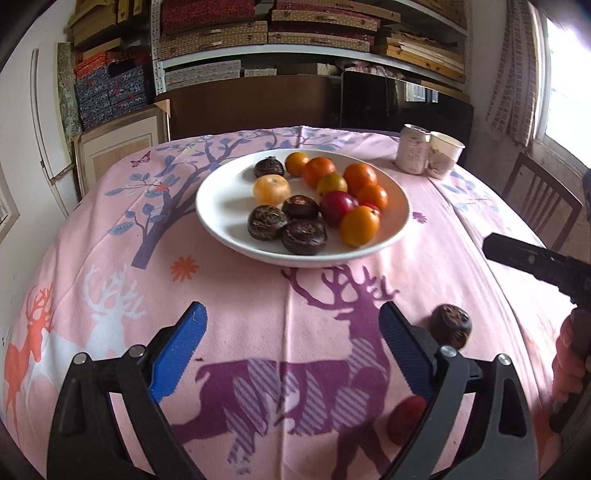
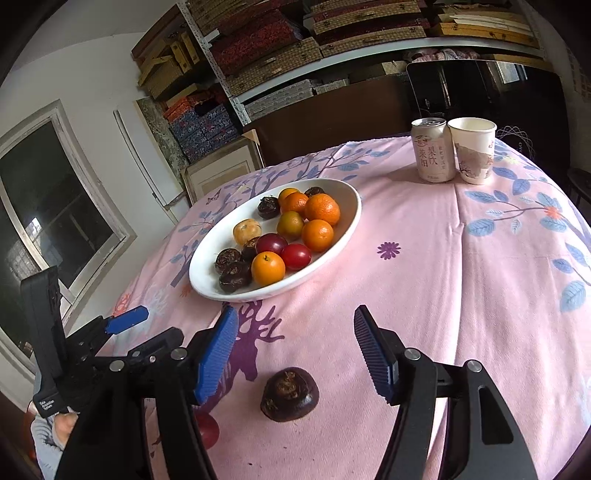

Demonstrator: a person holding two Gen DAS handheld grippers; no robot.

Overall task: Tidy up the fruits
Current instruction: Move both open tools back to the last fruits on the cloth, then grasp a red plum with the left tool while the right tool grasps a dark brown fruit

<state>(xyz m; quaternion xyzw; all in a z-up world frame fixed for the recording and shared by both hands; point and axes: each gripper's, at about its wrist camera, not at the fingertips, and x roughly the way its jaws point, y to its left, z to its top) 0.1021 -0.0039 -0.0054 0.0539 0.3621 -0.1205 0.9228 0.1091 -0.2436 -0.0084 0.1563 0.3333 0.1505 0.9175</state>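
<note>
A white plate [image 1: 218,206] [image 2: 343,192] in the middle of the table holds several oranges [image 1: 359,225], red fruits [image 1: 338,206] and dark brown water chestnuts [image 1: 303,236]. One loose dark chestnut [image 1: 451,326] [image 2: 290,394] lies on the cloth near the front. A red fruit [image 1: 406,419] [image 2: 207,430] lies beside it, partly hidden by fingers. My left gripper [image 1: 291,332] is open and empty above the cloth, left of the chestnut. My right gripper [image 2: 295,336] is open and empty, with the chestnut just below and between its fingers.
A pink deer-print tablecloth [image 1: 258,295] covers the table. A drink can [image 2: 433,149] and a paper cup [image 2: 474,149] stand at the far right. A wooden chair [image 1: 539,199] stands to the right. Shelves of boxes [image 1: 295,33] line the back wall.
</note>
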